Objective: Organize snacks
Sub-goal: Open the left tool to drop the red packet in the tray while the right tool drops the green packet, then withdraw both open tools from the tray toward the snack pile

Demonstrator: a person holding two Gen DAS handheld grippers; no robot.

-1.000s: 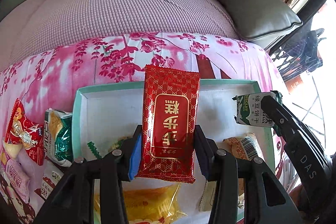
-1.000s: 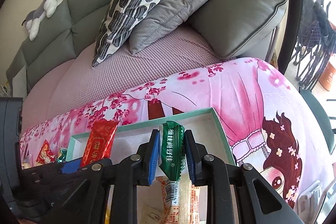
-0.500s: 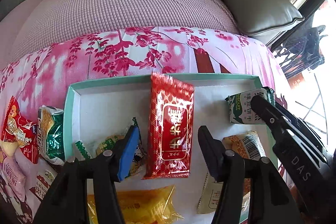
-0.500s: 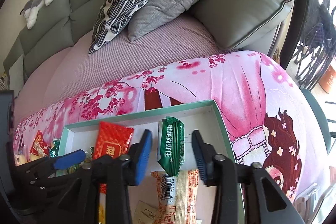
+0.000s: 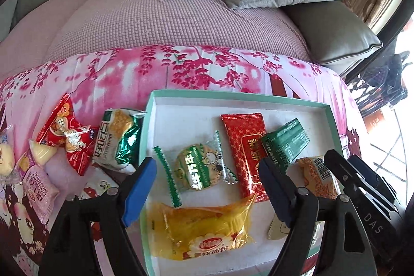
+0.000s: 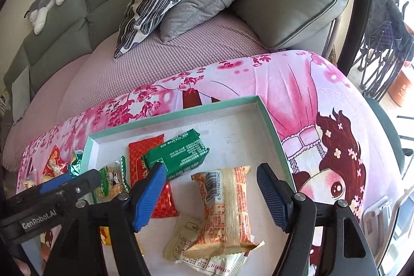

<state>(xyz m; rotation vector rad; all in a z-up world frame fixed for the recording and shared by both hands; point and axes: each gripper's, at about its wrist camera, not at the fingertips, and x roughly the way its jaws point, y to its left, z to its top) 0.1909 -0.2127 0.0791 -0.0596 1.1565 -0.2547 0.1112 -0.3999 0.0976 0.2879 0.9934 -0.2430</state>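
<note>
Left gripper (image 5: 207, 185) and right gripper (image 6: 211, 194) side by side, fingers spread wide, nothing held.

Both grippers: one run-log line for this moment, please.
left gripper: open, empty | right gripper: open, empty | red pack, green pack: in tray, overlapping

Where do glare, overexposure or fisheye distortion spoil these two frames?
Left wrist view: window area at right blown out, glare on the yellow packet, box rim bowed. Right wrist view: evenly lit, sofa curved near the edges.
</note>
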